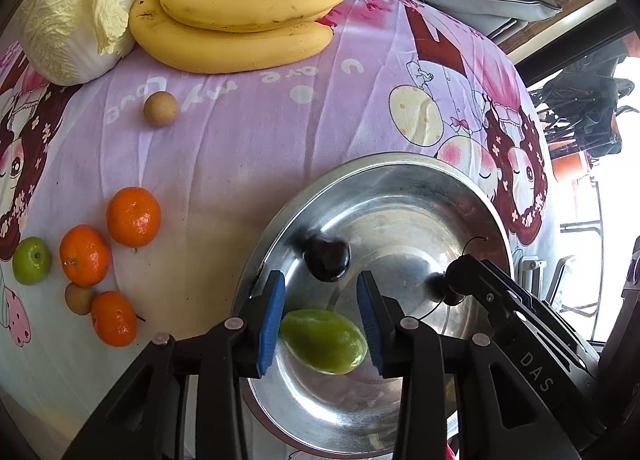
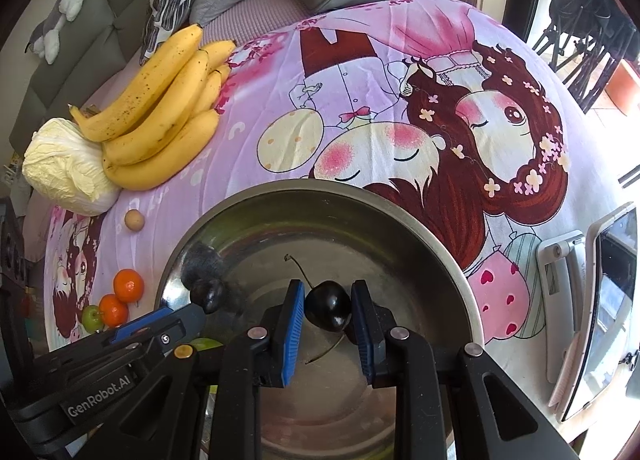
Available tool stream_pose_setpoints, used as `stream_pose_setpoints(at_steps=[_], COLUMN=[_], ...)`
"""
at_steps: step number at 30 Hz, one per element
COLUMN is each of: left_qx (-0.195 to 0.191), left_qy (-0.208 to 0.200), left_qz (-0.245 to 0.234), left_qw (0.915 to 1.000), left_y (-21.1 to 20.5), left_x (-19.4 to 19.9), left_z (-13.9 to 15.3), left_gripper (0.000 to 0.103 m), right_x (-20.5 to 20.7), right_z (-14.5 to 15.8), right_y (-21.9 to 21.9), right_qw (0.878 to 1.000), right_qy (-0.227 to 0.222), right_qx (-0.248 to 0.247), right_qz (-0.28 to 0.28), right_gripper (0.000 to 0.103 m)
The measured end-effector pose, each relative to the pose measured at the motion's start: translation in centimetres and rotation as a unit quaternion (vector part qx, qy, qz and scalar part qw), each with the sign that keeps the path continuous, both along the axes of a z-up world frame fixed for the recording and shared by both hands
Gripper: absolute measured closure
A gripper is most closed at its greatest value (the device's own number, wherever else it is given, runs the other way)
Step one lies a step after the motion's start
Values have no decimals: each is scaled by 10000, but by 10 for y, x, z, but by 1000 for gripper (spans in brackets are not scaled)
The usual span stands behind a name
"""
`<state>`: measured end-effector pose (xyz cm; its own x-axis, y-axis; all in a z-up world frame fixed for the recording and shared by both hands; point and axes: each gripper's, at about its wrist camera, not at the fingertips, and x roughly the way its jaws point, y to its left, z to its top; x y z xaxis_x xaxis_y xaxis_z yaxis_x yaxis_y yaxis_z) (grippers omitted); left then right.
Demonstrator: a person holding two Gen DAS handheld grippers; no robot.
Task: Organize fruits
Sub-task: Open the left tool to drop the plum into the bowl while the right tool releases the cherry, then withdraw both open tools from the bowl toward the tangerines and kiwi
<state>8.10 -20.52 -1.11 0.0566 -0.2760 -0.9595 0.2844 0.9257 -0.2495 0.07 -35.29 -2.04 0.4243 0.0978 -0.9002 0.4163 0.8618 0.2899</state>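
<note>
Here my right gripper (image 2: pixel 325 314) has a dark, glossy cherry with a curved stem (image 2: pixel 329 310) sitting between its blue-padded fingers (image 2: pixel 289 324), low over the round stainless-steel bowl (image 2: pixel 420 228). Both pads look to be touching the cherry's sides, so I judge it held, not lying loose, with its stem rising up and away from me toward the bowl's far wall. The coming move, as I read it, is a release, and what matters is that the cherry hangs directly above the bowl's floor, well inside the rim.

My left gripper (image 1: pixel 320 312) is spread wide and holds nothing. A pale green oval fruit (image 1: pixel 324 340) lies on the bowl's floor just below and between its fingers, long axis running crosswise to them, and a second dark cherry (image 1: pixel 326 258) rests just beyond the tips. The right hand is plainly the one engaged with the fruit.

Out on the pink cartoon-print cloth over the desk (image 1: pixel 248 140), three small orange mandarins (image 1: pixel 133 216), a small green apple (image 1: pixel 31 260), two small brown round fruits (image 1: pixel 160 108) and a bunch of yellow bananas (image 1: pixel 240 8) lie well apart from the bowl, on my left arm's side.
</note>
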Motion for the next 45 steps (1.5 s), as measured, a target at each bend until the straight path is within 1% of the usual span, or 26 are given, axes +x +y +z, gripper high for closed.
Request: stream_pose_setpoints(at_steps=[3,5,6,10,15,16,17,18,20,22,25,27,29,33,36,39,40,43,45], left_qx=[14,-7,-20,1,-18,-23,-28,-35,-13,83,279,331,409,635,664,743,753,790,793], left_qy=[0,13,21,-18,-98,-118,-134,-150,-181,-262,-394,-419,-462,-622,-651,-724,-760,-772,-722], left_qz=[58,77,77,83,161,188,222,265,384,518,698,818,926,1023,1050,1070,1074,1070,1089], left_qw=[10000,10000,10000,10000,9998,9998,9997,9995,9991,9983,9964,9952,9938,9908,9901,9888,9884,9881,9883], left_y=[2,2,2,2,7,8,9,11,15,20,29,34,39,47,52,57,58,63,65], left_x=[-1,-1,-1,-3,-2,-2,-1,0,2,4,8,11,13,14,14,12,12,10,11], left_z=[2,3,3,7,14,15,17,18,19,19,18,16,15,11,9,7,7,6,3], left_gripper=[62,57,56,54,50,47,42,39,30,24,23,23,17,16,15,12,10,8,6], right_x=[0,2,2,2,1,1,1,2,2,2,3,3,5,7,8,8,8,8,8], right_z=[0,0,0,3,7,7,7,7,7,6,5,4,3,1,-1,-3,-3,-3,-4], right_y=[0,0,0,1,2,2,2,3,3,4,5,5,6,8,10,12,13,13,14], right_qw=[10000,10000,10000,10000,9999,9999,9999,9999,9999,9999,9998,9998,9998,9996,9992,9991,9991,9989,9988], right_qy=[-10,-15,-14,-71,-154,-162,-167,-171,-165,-142,-119,-102,-79,-23,27,32,32,32,60], right_qx=[25,34,32,40,26,24,20,11,-13,-59,-112,-131,-174,-267,-364,-370,-364,-402,-421], right_qz=[-3,7,13,30,18,19,20,23,30,41,63,81,102,133,164,205,212,224,231], right_gripper=[76,74,73,57,52,49,44,42,40,37,36,34,30,26,22,18,15,7,4])
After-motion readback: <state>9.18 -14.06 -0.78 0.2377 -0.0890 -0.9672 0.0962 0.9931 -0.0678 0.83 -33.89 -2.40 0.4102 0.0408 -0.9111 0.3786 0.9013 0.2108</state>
